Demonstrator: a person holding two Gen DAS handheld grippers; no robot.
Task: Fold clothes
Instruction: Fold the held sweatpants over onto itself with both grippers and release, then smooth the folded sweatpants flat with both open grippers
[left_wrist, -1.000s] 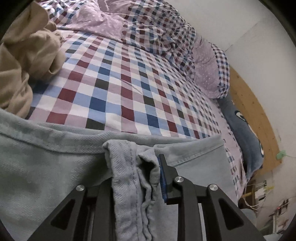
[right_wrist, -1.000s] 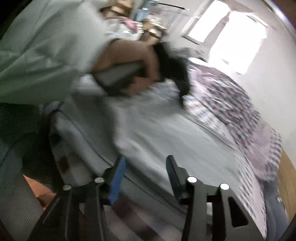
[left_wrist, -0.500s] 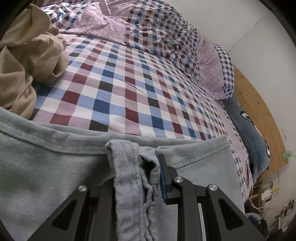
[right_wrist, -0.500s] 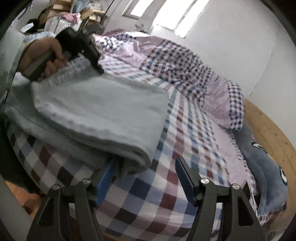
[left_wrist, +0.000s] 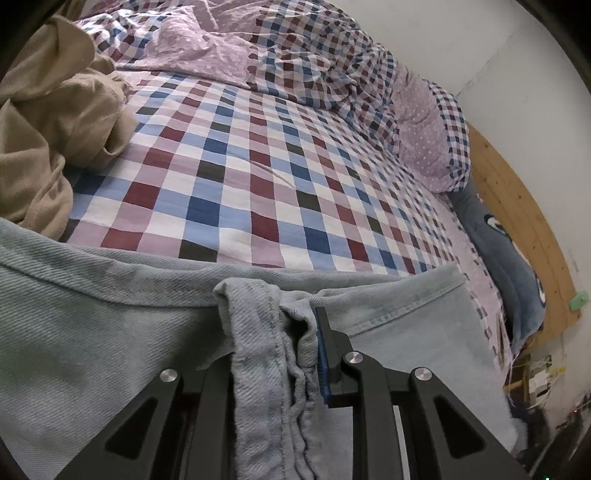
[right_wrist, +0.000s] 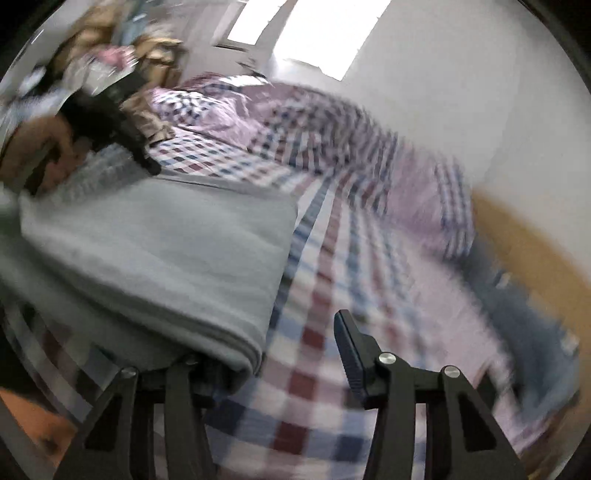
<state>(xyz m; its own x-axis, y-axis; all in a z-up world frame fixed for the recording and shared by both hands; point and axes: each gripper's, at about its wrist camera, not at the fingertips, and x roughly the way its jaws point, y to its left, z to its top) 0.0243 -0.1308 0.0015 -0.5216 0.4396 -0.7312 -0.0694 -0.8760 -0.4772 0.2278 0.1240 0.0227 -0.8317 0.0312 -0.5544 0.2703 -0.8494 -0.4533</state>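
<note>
Presently the pale denim jeans (left_wrist: 92, 325) lie folded in layers at the near edge of the checked bed (left_wrist: 258, 177), so at least one fold appears complete. Left tool (left_wrist: 273, 332) pinches a bunched seam of them; right tool (right_wrist: 266, 354) stands spread beside the folded edge, gripping nothing. A crumpled tan garment (left_wrist: 48, 129) awaits folding.

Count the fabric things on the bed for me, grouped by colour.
Light blue-grey: 1, the folded garment pinched by the left gripper.
Tan: 1, the crumpled garment.
Checked and lilac dotted: 2, the bed sheet and the bunched quilt.
Dark blue: 1, the pillow.
Total: 5
</note>
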